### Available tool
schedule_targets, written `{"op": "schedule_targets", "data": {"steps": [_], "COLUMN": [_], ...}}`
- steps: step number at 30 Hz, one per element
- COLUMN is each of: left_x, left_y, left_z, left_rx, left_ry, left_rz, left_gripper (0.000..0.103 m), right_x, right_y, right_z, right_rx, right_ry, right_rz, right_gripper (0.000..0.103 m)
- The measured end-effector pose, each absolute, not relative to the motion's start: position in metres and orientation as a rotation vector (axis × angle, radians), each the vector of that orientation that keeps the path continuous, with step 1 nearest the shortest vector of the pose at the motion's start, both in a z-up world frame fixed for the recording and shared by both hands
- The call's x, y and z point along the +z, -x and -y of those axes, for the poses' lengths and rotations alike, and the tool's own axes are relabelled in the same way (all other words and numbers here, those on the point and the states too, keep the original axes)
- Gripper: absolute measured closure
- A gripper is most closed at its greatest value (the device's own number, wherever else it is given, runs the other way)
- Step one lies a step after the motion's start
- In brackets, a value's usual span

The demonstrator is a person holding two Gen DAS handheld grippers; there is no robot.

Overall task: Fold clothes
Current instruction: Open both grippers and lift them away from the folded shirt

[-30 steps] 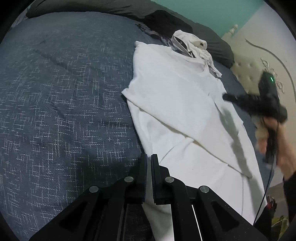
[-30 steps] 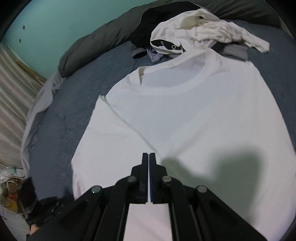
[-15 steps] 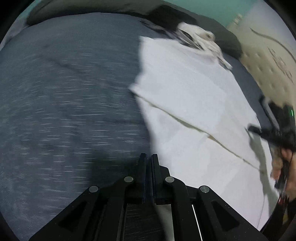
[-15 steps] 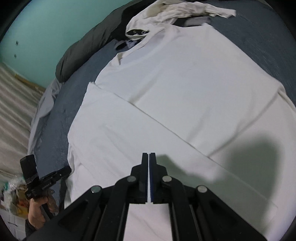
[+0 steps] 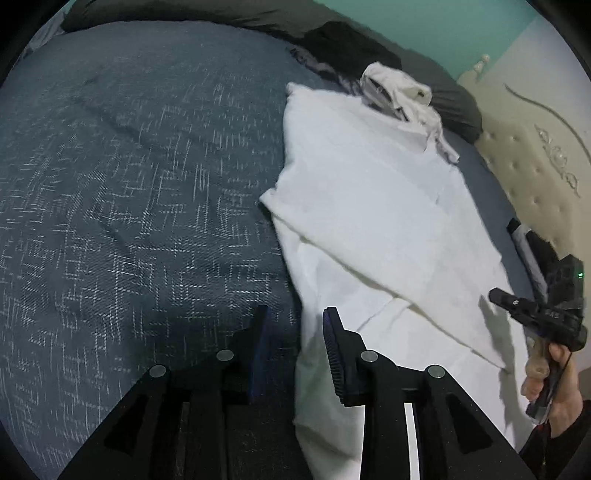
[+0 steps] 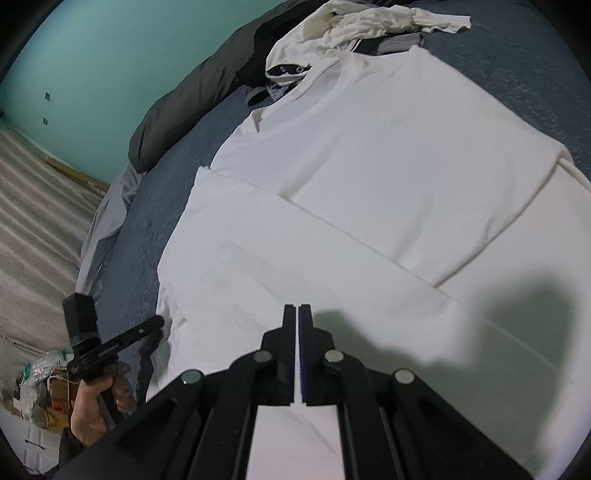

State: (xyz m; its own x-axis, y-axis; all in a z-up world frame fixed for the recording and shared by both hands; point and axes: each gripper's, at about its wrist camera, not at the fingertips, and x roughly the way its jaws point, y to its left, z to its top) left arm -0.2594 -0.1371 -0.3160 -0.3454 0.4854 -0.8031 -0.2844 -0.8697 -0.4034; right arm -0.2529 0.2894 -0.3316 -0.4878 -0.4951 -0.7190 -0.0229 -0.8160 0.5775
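Our left claw (image 5: 295,325) has just been opening and now stands at a narrow gap, low over the near left edge of the shirt (image 5: 369,206). That edge lies under the gap, but the pads do not press on it. Our right claw (image 6: 297,314) is closed with nothing between its pads, hovering over the shirt's lower half.

The shirt is white, thin and limp, lying flat on the bed (image 5: 129,184) with its collar toward the far end and one side panel already laid across the body, leaving a long diagonal crease. We judge it light and soft, with no stiffness to carry a fold, so it will sag and drag wherever it is not held. The cloth should pinch easily and is not slippery. The best holds look like the doubled edges, at the hem and at the shoulder, one claw on each, so the panel travels as one sheet.

The bed's dark blue woven cover looks soft and a little grippy, which should keep the lower layers in place. A crumpled pale garment (image 6: 369,22) and dark clothes lie past the collar, with dark pillows (image 6: 184,107) beyond. The wall (image 6: 92,55) is teal, and a padded headboard (image 5: 535,177) runs along one side.
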Motion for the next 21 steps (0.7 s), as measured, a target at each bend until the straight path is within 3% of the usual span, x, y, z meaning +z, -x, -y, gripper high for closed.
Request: {"op": "schedule_targets", "data": {"steps": [1, 18, 21], "left_x": [-0.315, -0.305, -0.299], "left_y": [0.261, 0.256, 0.247], "left_z": [0.139, 0.162, 0.158], "left_rx": [2.233, 2.244, 2.245], "left_ry": [1.430, 1.436, 1.418], "left_rz": [0.270, 0.336, 0.283], "left_gripper": [0.101, 0.100, 0.099], "right_x": [-0.332, -0.320, -0.313], "right_y": [0.253, 0.233, 0.229], "right_z": [-0.288, -0.306, -0.313], "right_rx": [-2.362, -2.363, -2.333], "right_ry": [-1.399, -1.434, -1.512], "right_rz": [0.766, 0.798, 0.760], "right_gripper": [0.101, 0.101, 0.094]}}
